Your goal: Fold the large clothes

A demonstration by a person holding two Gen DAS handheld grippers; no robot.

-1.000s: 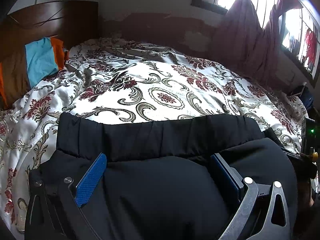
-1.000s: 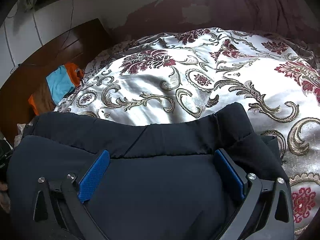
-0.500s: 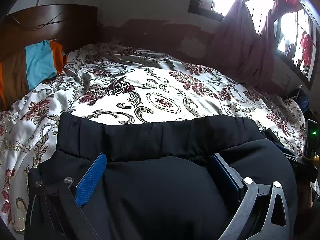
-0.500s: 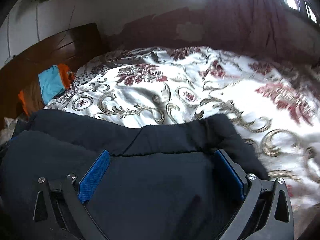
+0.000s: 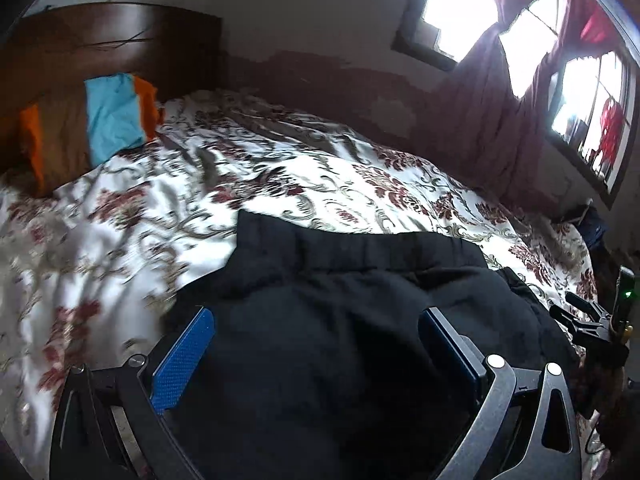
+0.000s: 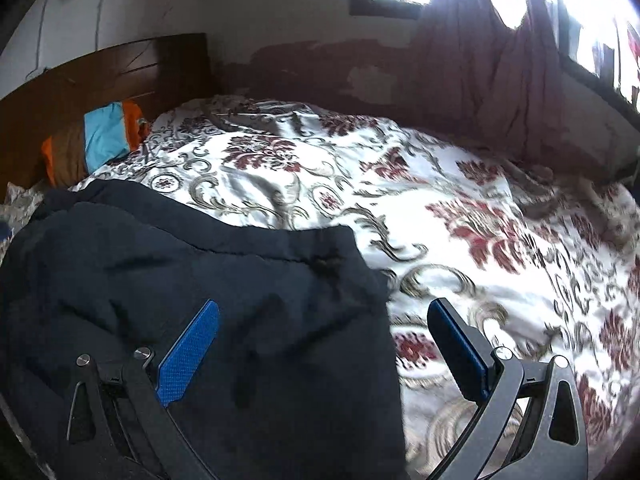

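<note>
A black garment [image 5: 360, 280] lies folded on the flowered bed cover [image 5: 120, 220], its gathered waistband at the far edge. My left gripper [image 5: 320, 332] is open just above the garment's near part, blue pads [image 5: 184, 356] wide apart with only loose cloth below them. In the right wrist view the same garment [image 6: 180, 264] fills the lower left. My right gripper [image 6: 324, 328] is open over its right edge: the left pad is above cloth, the right pad [image 6: 456, 344] above bare bed cover [image 6: 500, 240]. Part of the right gripper's body [image 5: 592, 324] shows at the left view's right edge.
A striped blue, orange and brown pillow [image 5: 104, 120] leans on the dark wooden headboard [image 5: 120, 40] at the far left. Maroon curtains [image 5: 480, 120] hang under bright windows along the far wall. The bed cover stretches beyond the garment and to its right.
Both views have swung apart: the left gripper shifted left, the right gripper shifted right off the garment's edge. Both cameras sit a little higher. The garment stays on the bed.
</note>
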